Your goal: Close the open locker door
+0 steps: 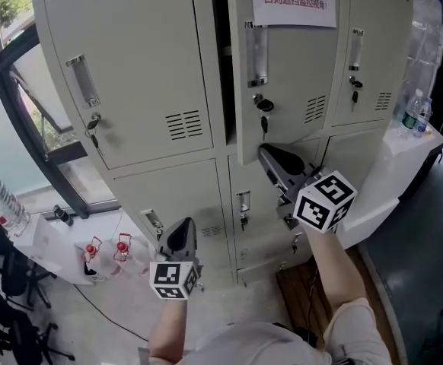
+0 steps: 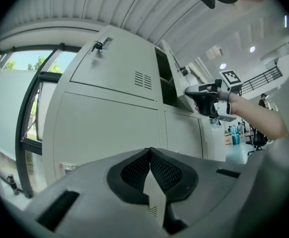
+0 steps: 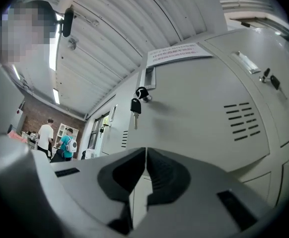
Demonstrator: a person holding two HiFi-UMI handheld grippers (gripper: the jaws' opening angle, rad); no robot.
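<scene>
The open locker door (image 1: 290,67) is the upper middle one of a grey bank, and it stands ajar with a dark gap (image 1: 221,52) at its left edge. It carries a paper sign and a key (image 1: 264,116) in its lock. My right gripper (image 1: 269,157) is shut and empty, just below the door's lower edge, close to its face. The door (image 3: 204,113) and key (image 3: 135,105) fill the right gripper view. My left gripper (image 1: 182,233) is lower, shut and empty, facing the lower left locker. The left gripper view shows the door's edge (image 2: 168,63) and the right gripper (image 2: 190,91) beside it.
A white counter (image 1: 404,150) with water bottles (image 1: 415,112) stands right of the lockers. Bottles (image 1: 1,204) and red-topped items (image 1: 103,249) sit low at the left by the window frame. Two people (image 3: 55,138) stand far off in the right gripper view.
</scene>
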